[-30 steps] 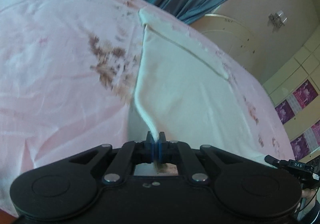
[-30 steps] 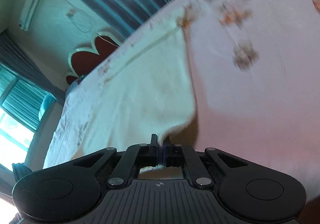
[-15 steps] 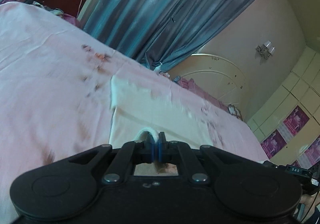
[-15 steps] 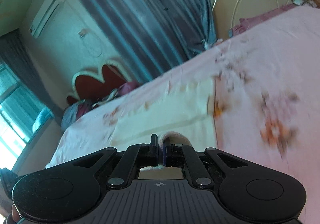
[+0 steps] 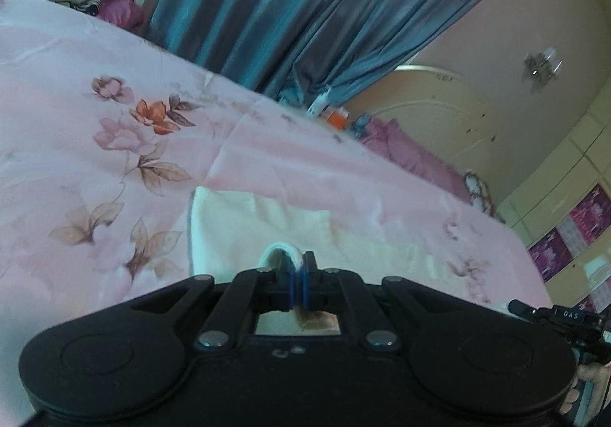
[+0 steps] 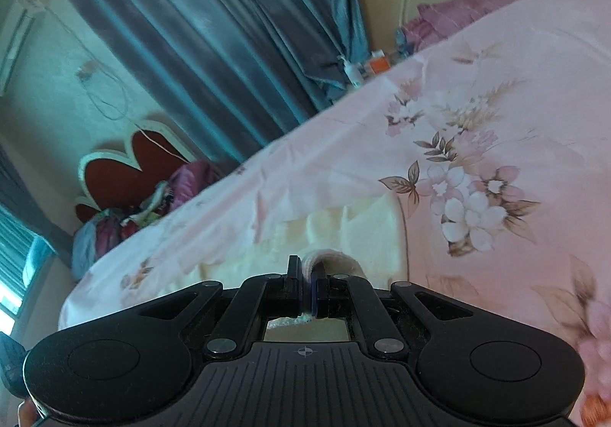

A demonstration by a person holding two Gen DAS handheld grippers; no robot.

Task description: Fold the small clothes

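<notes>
— What had changed since a second before?
— Both grippers had carried the cloth's near edge forward and dropped low over the bed; the garment looked far shorter.
— And the left gripper (image 5: 297, 269)?
— Clenched on a looped hem of the cream garment (image 5: 244, 232).
— The right gripper (image 6: 306, 276)?
— Likewise pinching a fold of it.
— Where did the garment lie?
— Flat on the pink floral bedsheet (image 5: 95, 144), toward the bed's near edge, blue curtain (image 5: 267, 7) beyond the far edge.

Left gripper (image 5: 297, 270), right gripper (image 6: 305, 274) clamped.
</notes>
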